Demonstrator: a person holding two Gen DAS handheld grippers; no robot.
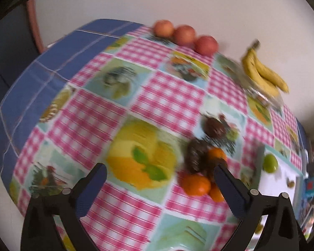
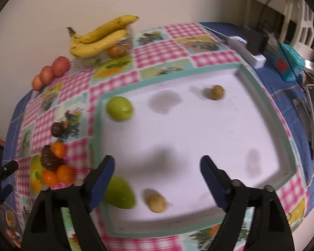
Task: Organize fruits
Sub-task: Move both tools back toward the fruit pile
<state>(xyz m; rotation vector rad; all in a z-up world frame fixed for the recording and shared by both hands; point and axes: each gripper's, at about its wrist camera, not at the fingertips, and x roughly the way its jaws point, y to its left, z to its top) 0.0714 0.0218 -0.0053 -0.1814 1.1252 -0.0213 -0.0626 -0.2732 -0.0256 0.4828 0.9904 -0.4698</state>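
Both grippers empty, fingers spread, over the bench.

Left gripper [image 1: 160, 174]: fingers spread wide, nothing between them; its right finger tip overlaps an orange [image 1: 216, 154] in the left view, contact not clear. Oranges [image 1: 195, 184] and dark fruits [image 1: 195, 155] cluster at 1 o'clock from it; apples [image 1: 184, 35] in a row at 12, on the far edge; bananas [image 1: 261, 73] at 2.
Right gripper [image 2: 158, 168]: fingers spread, hanging over the white tray [image 2: 123, 230]. In the tray: green fruit [image 2: 120, 193] just beside the left finger at 7 o'clock, small brown fruit [image 2: 156, 203] at 6, a second green fruit [image 2: 119, 108] at 11, another brown one [image 2: 216, 92] at 1. Checked cloth [image 2: 161, 51] covers the bench.
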